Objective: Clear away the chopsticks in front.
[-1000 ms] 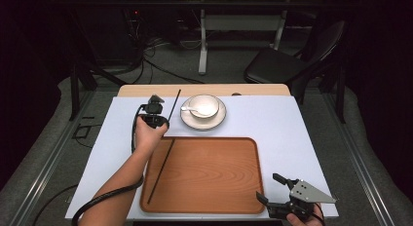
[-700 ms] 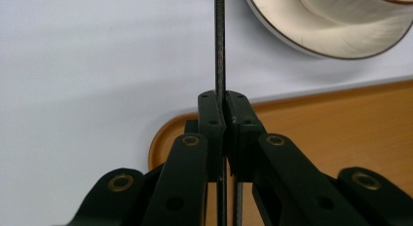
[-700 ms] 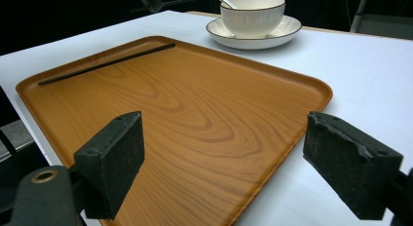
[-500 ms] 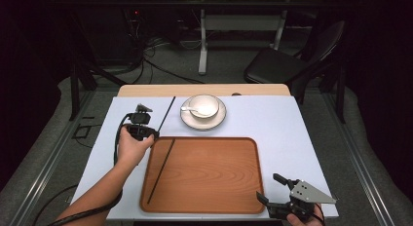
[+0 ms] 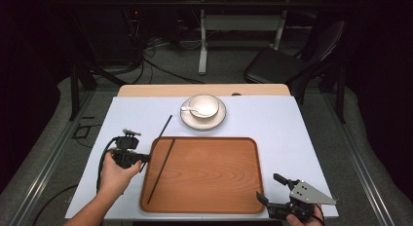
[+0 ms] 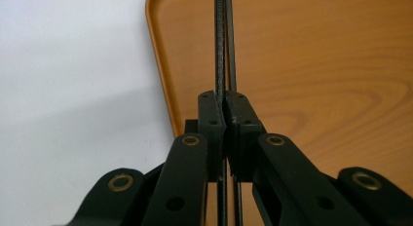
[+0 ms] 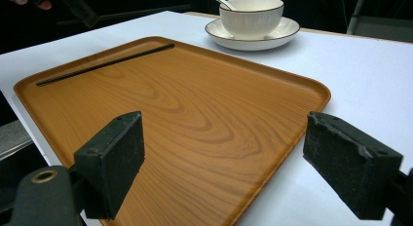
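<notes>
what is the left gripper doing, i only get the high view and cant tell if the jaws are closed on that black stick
Observer: Yes. In the left gripper view the left gripper has its jaws shut on a thin black stick.
Operator: is that the only stick or are there two
Observer: Two. The right gripper view shows a second stick lying flat in the wooden tray, along its far-left side.
Operator: right gripper holding anything
Observer: No. In the right gripper view the right gripper has its jaws wide open, with bare tray wood showing between them.
</notes>
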Motion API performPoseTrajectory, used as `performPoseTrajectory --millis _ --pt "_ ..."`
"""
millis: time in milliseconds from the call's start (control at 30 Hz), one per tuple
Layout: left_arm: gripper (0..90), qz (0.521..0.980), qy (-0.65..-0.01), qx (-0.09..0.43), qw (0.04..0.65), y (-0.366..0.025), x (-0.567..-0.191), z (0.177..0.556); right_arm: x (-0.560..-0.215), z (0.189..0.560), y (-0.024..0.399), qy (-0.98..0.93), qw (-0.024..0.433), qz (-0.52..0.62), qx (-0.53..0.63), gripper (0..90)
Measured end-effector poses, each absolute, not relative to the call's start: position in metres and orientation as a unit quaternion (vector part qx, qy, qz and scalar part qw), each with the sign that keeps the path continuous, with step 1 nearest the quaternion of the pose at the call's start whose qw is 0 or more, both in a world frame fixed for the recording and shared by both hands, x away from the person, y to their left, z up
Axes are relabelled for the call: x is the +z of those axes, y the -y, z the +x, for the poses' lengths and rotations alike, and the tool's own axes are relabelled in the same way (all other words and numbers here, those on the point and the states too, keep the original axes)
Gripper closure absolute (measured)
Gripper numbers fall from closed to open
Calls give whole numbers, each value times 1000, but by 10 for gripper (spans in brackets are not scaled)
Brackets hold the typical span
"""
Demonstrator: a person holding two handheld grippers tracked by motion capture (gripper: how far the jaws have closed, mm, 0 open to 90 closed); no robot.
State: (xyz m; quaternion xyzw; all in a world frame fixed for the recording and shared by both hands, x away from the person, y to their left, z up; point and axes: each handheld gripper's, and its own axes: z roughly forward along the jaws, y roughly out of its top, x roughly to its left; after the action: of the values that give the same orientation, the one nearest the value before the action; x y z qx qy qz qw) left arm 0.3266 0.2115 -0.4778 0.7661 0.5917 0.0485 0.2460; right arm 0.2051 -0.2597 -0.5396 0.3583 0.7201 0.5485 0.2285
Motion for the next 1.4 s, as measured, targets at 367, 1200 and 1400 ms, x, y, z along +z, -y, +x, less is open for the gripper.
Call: performPoseTrajectory --millis 367,1200,1400 --pt "859 770 -594 27 231 -218 -503 294 -540 205 259 -722 230 358 545 146" --pt "854 765 -602 -14 227 -217 -522 287 -540 205 259 -723 230 357 545 146" --pt "821 765 -601 -16 230 -217 -525 288 -540 205 259 -723 229 358 545 146"
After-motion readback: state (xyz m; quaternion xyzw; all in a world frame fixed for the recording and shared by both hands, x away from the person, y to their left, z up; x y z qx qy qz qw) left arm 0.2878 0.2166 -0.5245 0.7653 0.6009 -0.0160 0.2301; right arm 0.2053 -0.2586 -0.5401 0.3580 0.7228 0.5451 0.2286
